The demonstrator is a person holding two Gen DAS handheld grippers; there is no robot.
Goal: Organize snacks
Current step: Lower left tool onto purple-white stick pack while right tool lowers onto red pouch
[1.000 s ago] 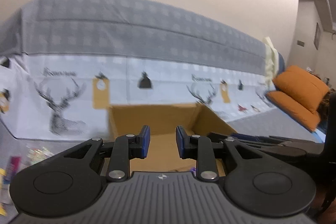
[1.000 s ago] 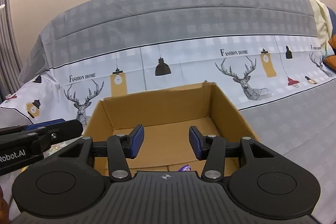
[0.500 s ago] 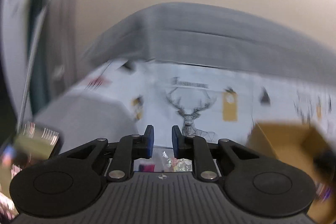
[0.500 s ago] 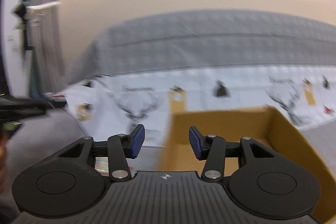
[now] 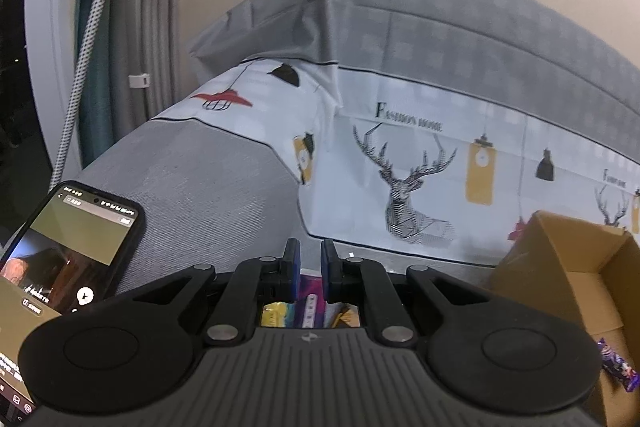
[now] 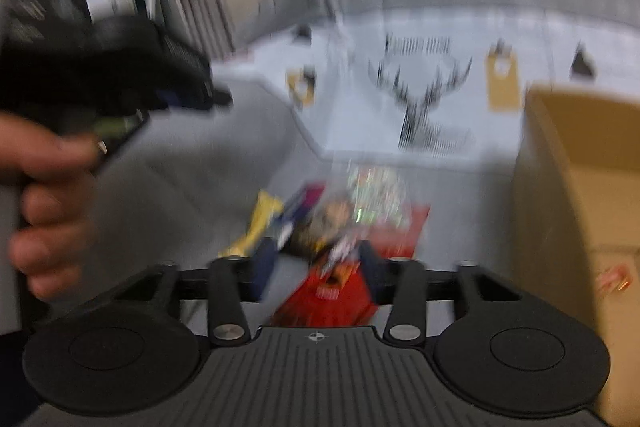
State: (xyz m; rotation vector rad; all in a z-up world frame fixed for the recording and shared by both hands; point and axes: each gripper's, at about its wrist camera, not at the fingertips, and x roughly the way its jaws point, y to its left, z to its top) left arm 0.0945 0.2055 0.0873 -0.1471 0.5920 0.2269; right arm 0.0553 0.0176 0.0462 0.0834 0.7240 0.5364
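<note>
Snack pile [image 6: 340,227] motion-blurred, unidentifiable

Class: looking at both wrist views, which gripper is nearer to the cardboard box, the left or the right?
Right, probably. The right gripper hangs over the snack pile with the cardboard box close beside it. The left gripper sits farther over, the box off at its right edge.

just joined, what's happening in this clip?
A person is sorting snacks on a covered sofa using two handheld grippers. The left gripper is nearly shut with nothing visibly gripped; the right gripper, jaws just opening and empty, hangs over the snack pile. The cardboard box beside it already holds a purple wrapped snack.
</note>
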